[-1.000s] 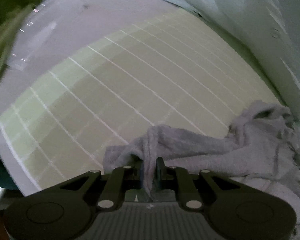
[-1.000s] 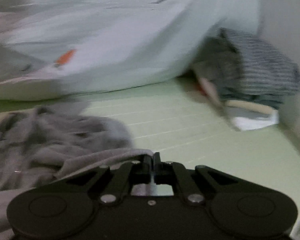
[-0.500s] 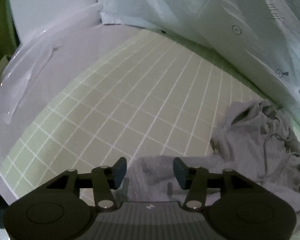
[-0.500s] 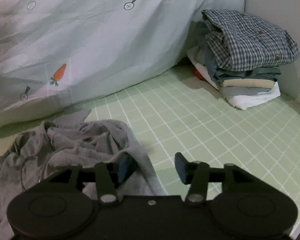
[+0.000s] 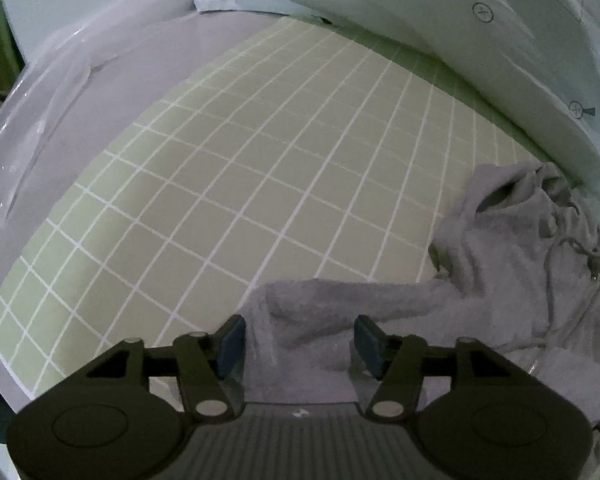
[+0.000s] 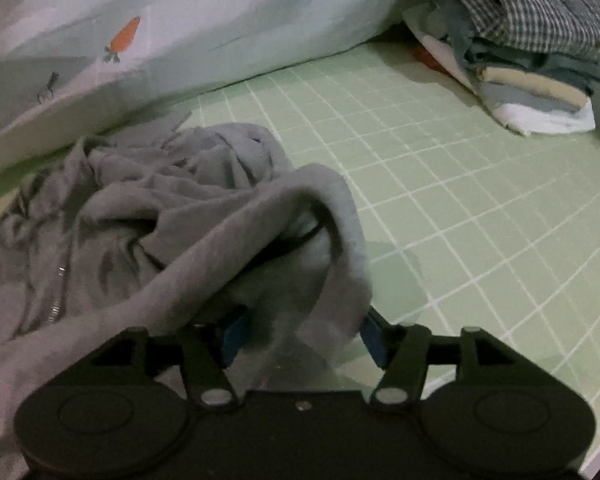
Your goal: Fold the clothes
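Observation:
A crumpled grey hoodie (image 5: 520, 264) (image 6: 148, 208) with a zip and drawstrings lies on the green gridded mat (image 5: 240, 184) (image 6: 480, 200). In the left wrist view, one grey sleeve end runs under my left gripper (image 5: 300, 342), whose jaws are opening; the cloth lies between the blue pads without being pinched. In the right wrist view, a raised fold of the hoodie drapes between the jaws of my right gripper (image 6: 304, 338). Those jaws are opening too, and the pads stand clear of the cloth.
A pale duvet (image 6: 180, 20) (image 5: 480, 40) with carrot prints bounds the mat's far side. A stack of folded clothes (image 6: 532, 44), checked shirt on top, sits at the far right. Clear plastic sheeting (image 5: 52, 92) lies beyond the mat's left edge.
Both grippers were shut on the grey hoodie a second ago; both have opened and let the cloth drop. The right gripper has sunk closer to the hoodie's fold.

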`<state>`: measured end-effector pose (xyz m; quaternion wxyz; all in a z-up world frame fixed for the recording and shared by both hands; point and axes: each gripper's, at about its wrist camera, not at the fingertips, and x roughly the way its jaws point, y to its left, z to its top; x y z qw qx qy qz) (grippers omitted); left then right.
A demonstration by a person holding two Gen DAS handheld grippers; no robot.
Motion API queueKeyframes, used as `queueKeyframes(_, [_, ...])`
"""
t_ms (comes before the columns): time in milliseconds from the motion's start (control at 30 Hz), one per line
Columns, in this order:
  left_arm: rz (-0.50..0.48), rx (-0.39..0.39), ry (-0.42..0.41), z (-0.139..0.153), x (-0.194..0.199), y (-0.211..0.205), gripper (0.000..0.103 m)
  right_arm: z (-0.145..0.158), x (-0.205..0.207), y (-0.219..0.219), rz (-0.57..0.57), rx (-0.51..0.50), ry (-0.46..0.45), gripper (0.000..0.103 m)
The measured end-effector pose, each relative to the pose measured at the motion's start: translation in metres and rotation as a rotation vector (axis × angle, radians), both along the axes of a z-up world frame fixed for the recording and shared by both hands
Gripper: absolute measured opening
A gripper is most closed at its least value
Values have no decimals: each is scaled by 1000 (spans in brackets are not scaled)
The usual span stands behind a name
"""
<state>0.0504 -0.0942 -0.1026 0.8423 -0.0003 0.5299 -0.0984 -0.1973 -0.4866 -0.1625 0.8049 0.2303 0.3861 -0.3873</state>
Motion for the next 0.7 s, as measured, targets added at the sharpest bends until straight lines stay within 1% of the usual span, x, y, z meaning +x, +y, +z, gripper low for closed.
queueKeyframes(67, [3,7,-2,1,1,-3,65,-3,1,-7,13,-2,12,63])
queueKeyframes(100, [6,11,-1,2,2,-5,65,-4,1,-11,24,10,7,49])
queueKeyframes(133, [11,18,0,2,3,-8,65,-6,0,-15,41,37,-16,27])
queueKeyframes(167, [16,25,1,2,3,-11,65,-6,0,-18,57,61,-38,19])
queueKeyframes(200, [18,28,-1,4,4,-14,65,-4,1,-20,70,58,-39,12])
queueKeyframes(233, [20,30,-3,6,5,-17,65,-1,4,-20,91,10,-11,9])
queueKeyframes(300, [26,29,-11,11,6,-22,65,7,9,-21,131,-130,65,7])
queueKeyframes(367, [32,24,-32,18,8,-28,65,19,6,-34,104,-265,117,7])
queueKeyframes(433, [19,17,-55,24,12,-38,65,33,-4,-59,38,-340,125,7])
queueKeyframes(500, [-2,13,-73,29,17,-51,65,43,-12,-81,1,-389,125,7])
queueKeyframes(600, [-43,11,-92,35,27,-73,65,44,-11,-93,10,-473,175,7])
queueKeyframes(633, [-64,11,-93,35,32,-83,65,40,-9,-94,12,-482,187,7])
queueKeyframes(667, [-89,12,-99,35,38,-95,65,37,-9,-97,2,-468,184,7])
queueKeyframes(700, [-116,5,-105,35,45,-106,66,33,-9,-101,-26,-433,166,8])
